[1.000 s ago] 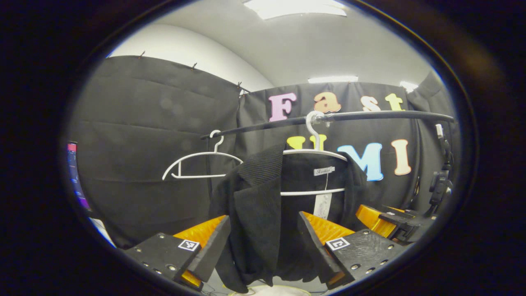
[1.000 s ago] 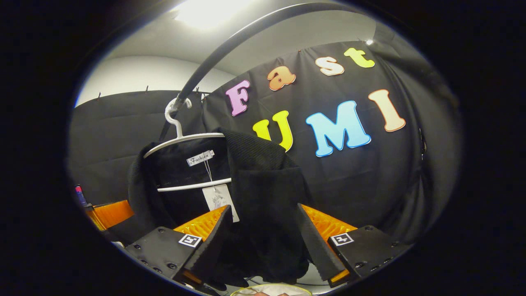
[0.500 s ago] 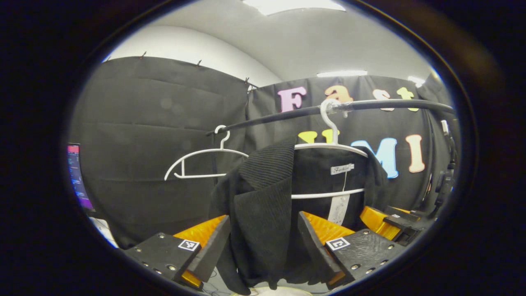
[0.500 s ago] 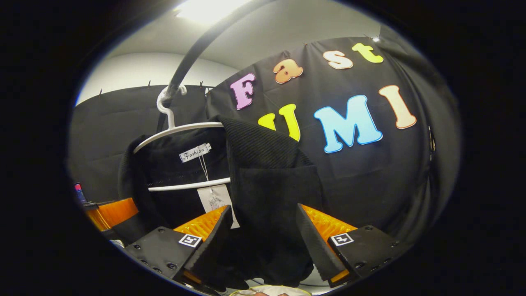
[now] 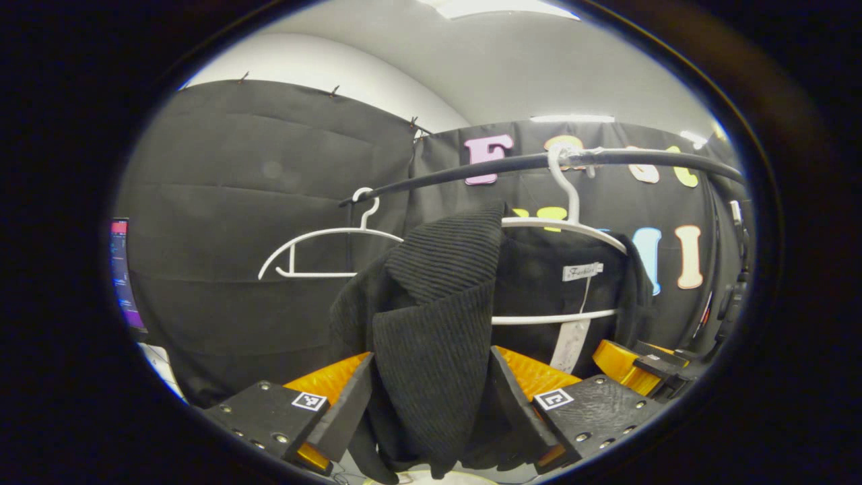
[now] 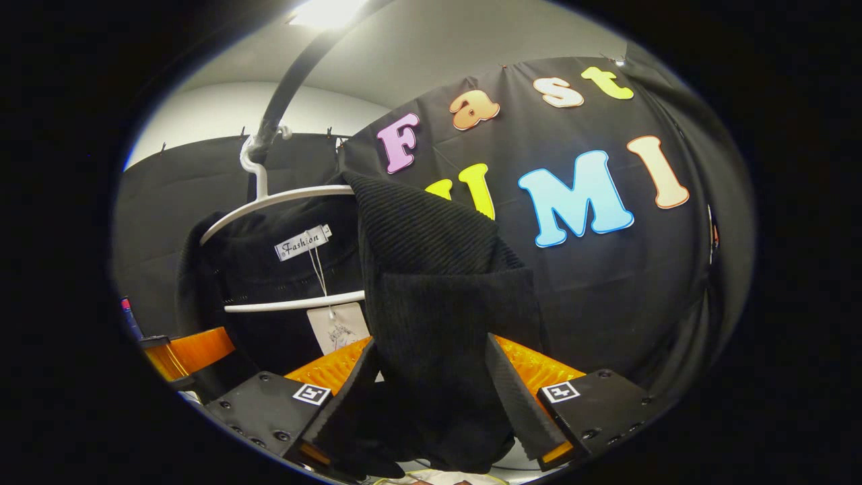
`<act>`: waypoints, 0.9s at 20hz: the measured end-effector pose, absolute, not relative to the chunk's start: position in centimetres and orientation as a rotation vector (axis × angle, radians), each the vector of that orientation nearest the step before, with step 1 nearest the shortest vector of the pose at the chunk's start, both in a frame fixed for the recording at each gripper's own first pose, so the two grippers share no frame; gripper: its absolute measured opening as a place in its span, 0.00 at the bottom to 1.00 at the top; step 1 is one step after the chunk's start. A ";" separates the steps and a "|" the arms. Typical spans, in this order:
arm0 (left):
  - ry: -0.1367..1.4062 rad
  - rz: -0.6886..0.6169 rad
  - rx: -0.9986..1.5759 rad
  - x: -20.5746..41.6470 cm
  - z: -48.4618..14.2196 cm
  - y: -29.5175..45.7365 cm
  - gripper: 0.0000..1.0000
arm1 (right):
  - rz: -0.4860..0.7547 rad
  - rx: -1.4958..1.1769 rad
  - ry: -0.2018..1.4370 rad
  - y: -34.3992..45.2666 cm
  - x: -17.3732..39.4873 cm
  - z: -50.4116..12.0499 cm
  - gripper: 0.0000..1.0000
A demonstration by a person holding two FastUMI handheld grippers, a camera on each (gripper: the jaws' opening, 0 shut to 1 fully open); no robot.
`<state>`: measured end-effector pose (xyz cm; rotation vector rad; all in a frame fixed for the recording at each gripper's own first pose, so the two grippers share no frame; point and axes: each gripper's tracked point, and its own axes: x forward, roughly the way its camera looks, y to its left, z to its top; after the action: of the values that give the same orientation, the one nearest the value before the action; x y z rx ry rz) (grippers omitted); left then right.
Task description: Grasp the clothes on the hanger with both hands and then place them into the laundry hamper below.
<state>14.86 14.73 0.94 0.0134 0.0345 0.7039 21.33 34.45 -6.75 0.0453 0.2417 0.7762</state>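
The black knit garment hangs on the white hanger on the black rail, one front panel between the fingers of each hand-held gripper. Over the last second both have pushed in closer — the ribbed lapel now looms larger. The left hand-held gripper and the right hand-held gripper stand spread, cloth draped between the jaws but not pinched. An empty hanger hangs beside it. The hamper's rim barely shows below. Closing on the fabric looks like the next step.
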 end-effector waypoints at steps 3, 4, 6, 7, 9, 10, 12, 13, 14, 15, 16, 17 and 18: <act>0.038 0.700 0.007 15.2 0.6 15.1 0.82 | 0.792 0.015 0.225 34.8 21.5 -7.0 0.96; 0.046 0.708 0.014 15.2 0.5 15.6 0.71 | 0.802 0.008 0.220 35.0 21.5 -6.8 0.89; 0.065 0.673 0.022 15.5 0.5 15.1 0.48 | 0.812 -0.009 0.209 35.3 21.8 -7.0 0.75; 0.062 0.690 0.031 15.6 0.5 15.7 0.37 | 0.815 -0.014 0.206 35.1 21.8 -6.8 0.65; 0.059 0.668 0.009 15.8 0.4 15.0 0.15 | 0.805 -0.002 0.199 34.9 22.3 -6.6 0.26; 0.059 0.635 -0.010 16.2 0.3 14.4 0.04 | 0.811 0.012 0.197 34.8 22.3 -6.3 0.15; 0.043 0.585 -0.022 16.1 0.5 13.5 0.04 | 0.862 0.053 0.206 35.1 21.6 -6.0 0.02; 0.046 0.570 -0.026 16.2 0.4 13.4 0.03 | 0.886 0.052 0.219 35.4 21.5 -6.2 0.00; 0.041 0.566 -0.030 16.1 0.6 13.4 0.01 | 0.882 0.049 0.215 34.9 22.0 -6.0 0.00; 0.030 0.557 -0.039 16.1 0.9 13.4 0.03 | 0.874 0.054 0.207 34.5 22.5 -5.8 0.00; 0.019 0.557 -0.053 15.8 1.1 13.5 0.01 | 0.868 0.055 0.206 34.3 22.8 -5.6 0.00; 0.012 0.551 -0.068 15.2 1.3 13.4 0.00 | 0.862 0.055 0.203 34.0 22.6 -5.5 0.00; 0.002 0.553 -0.079 14.7 1.7 13.4 0.00 | 0.855 0.055 0.196 33.6 22.6 -5.2 0.01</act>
<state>14.75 13.37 1.70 -0.0793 0.0016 0.5530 22.64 33.64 -5.23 0.0553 0.1964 0.8551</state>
